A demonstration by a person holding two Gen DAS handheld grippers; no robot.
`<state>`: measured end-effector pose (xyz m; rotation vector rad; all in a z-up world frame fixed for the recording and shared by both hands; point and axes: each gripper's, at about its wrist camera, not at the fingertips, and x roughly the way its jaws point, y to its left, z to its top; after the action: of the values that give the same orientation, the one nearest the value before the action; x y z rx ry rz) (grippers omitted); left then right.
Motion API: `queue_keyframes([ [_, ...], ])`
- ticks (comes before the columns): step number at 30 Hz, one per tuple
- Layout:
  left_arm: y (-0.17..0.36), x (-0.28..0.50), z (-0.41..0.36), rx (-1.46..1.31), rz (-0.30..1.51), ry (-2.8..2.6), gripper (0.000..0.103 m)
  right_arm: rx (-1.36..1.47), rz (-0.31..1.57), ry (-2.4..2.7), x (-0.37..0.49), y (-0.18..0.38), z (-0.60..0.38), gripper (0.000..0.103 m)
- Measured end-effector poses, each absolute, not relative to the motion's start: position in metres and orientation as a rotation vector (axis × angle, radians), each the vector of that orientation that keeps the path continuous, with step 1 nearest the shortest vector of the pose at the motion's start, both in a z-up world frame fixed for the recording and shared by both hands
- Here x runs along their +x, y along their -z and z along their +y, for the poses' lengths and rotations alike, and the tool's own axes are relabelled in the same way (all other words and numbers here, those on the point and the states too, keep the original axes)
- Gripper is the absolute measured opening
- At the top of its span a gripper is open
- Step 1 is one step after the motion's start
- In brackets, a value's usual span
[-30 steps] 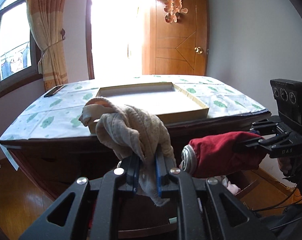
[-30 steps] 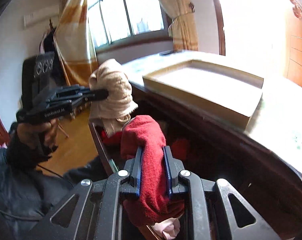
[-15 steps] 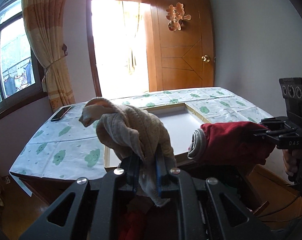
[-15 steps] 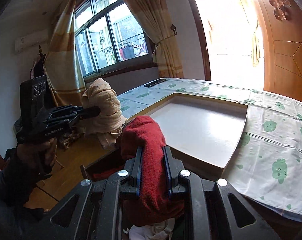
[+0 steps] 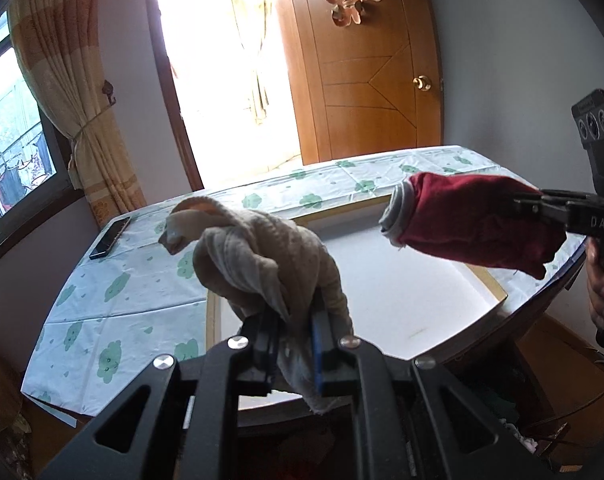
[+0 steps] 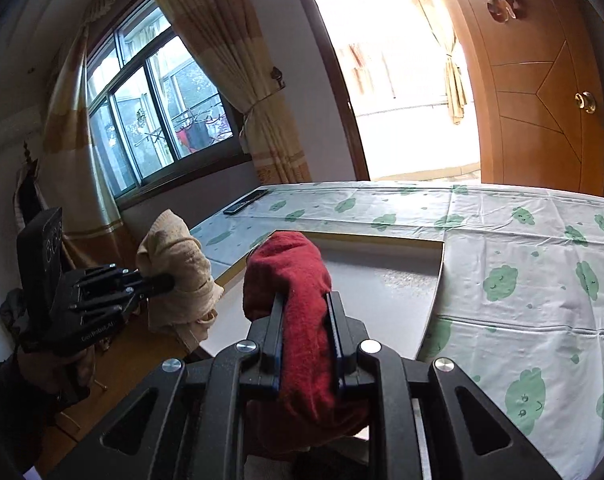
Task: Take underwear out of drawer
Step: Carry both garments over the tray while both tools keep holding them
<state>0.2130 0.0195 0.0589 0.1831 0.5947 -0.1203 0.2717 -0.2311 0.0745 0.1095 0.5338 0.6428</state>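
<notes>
Both grippers, left gripper (image 5: 294, 332) pinching beige underwear (image 5: 262, 256) and right gripper (image 6: 303, 320) pinching red underwear (image 6: 290, 272), have risen above the tray (image 5: 421, 300); only putting down remains.

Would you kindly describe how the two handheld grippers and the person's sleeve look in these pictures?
Both are matte black plastic with triangular cut-outs, silver screw heads and blue-edged finger pads. The left gripper carries white lettering on its side and a black box with round lenses on top; the right gripper reads "DAS" and has the same box. A thin dark cable trails below it. The sleeve is dark.
</notes>
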Motion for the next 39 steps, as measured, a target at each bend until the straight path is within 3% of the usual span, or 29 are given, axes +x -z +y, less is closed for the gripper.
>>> queue_keyframes([
  [20,-0.042,0.331,-0.025,0.247,0.757,0.213,0.011,0.208,0.611,-0.465,0.367,-0.062,-0.223,0.02],
  [39,-0.019,0.374,-0.05,0.268,0.787,0.266,0.012,0.243,0.699,-0.333,0.403,-0.033,-0.214,0.02],
])
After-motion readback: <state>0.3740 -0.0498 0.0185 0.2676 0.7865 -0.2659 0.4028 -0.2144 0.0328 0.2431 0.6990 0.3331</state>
